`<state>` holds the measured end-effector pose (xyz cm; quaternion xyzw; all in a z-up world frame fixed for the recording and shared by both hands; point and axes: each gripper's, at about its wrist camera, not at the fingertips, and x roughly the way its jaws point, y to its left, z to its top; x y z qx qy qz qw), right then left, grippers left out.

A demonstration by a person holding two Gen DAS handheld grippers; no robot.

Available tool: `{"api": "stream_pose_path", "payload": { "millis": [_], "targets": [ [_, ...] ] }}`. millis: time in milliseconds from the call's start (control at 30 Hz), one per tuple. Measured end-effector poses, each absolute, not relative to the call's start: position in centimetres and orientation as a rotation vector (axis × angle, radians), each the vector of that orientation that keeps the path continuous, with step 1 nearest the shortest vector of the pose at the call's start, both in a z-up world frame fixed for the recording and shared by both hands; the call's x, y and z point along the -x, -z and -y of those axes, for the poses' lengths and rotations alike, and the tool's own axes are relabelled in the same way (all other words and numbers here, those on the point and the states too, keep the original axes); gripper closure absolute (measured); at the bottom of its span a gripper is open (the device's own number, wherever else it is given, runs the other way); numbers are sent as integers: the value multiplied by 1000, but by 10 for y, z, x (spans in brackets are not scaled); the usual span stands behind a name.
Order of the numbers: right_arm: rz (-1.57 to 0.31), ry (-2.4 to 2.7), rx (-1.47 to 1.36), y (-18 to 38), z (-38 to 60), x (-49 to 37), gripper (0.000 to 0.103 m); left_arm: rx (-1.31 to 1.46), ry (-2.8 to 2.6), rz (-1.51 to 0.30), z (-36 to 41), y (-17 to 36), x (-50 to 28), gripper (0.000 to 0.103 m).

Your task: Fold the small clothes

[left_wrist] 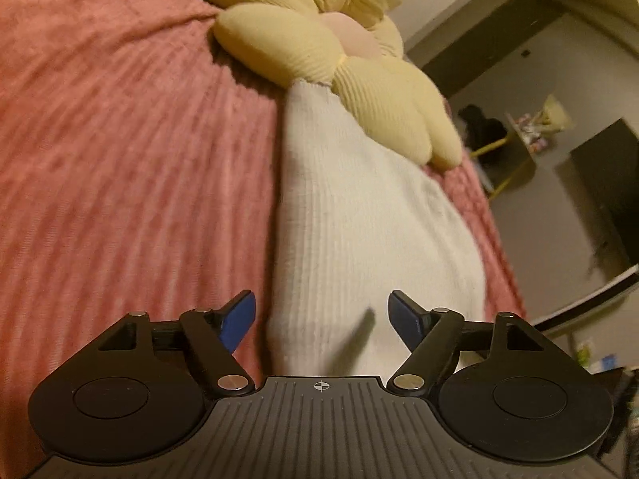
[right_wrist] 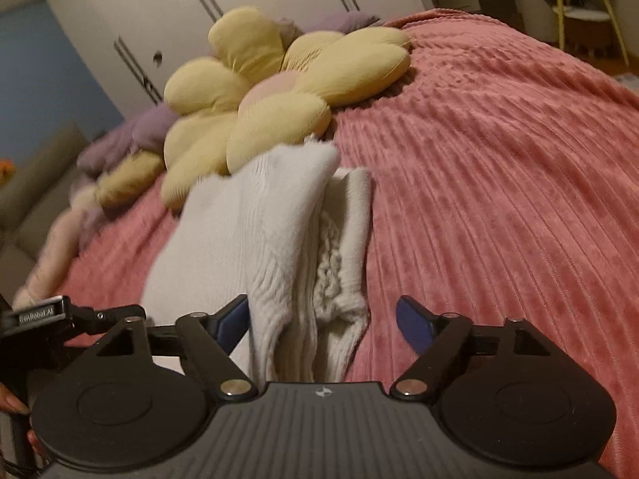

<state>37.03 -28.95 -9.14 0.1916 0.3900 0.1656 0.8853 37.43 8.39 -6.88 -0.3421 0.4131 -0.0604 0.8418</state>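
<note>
White ribbed sock (left_wrist: 359, 215) between left gripper's (left_wrist: 322, 321) spread jaws, right gripper's (right_wrist: 323, 323) likewise.

White garment between parted tongs on a pink bed

The left tongs (left_wrist: 321, 321) are seen spread wide, their blue fingertips (left_wrist: 239, 319) apart on either side of a white ribbed garment (left_wrist: 359, 219), with no grip shown. The garment is laid lengthwise on the pink ribbed bedspread (left_wrist: 120, 159), its far end touching a yellow flower-shaped cushion (left_wrist: 319, 40). A dim room is glimpsed at right.
</note>
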Motion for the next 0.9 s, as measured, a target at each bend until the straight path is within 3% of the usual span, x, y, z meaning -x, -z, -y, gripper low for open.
{"api": "stream_pose_path", "payload": {
  "millis": [67,233,300,500,533,633,900],
  "targets": [
    [-803,-350,-473,94,294,-378,20,759,158,-900,-81,76,-384,15],
    [-852,-377,-646,112,297,-409,19,781,155,-899,-75,86,-401,20],
    [-839,-403,-689,116,295,-414,22,778,123,-894,-75,87,-406,34],
    [-841,-409,-631,122,272,-422,51,795,138,-859,-80,88,-407,58],
    [-843,-405,-636,121,270,-421,58,780,139,-850,-81,82,-404,59],
    [-824,-447,-629,106,261,-414,61,772,153,-803,-86,59,-385,60],
    [-883,-675,-622,93,207,-355,62,659,-6,-768,-117,22,-254,58]
  ]
}}
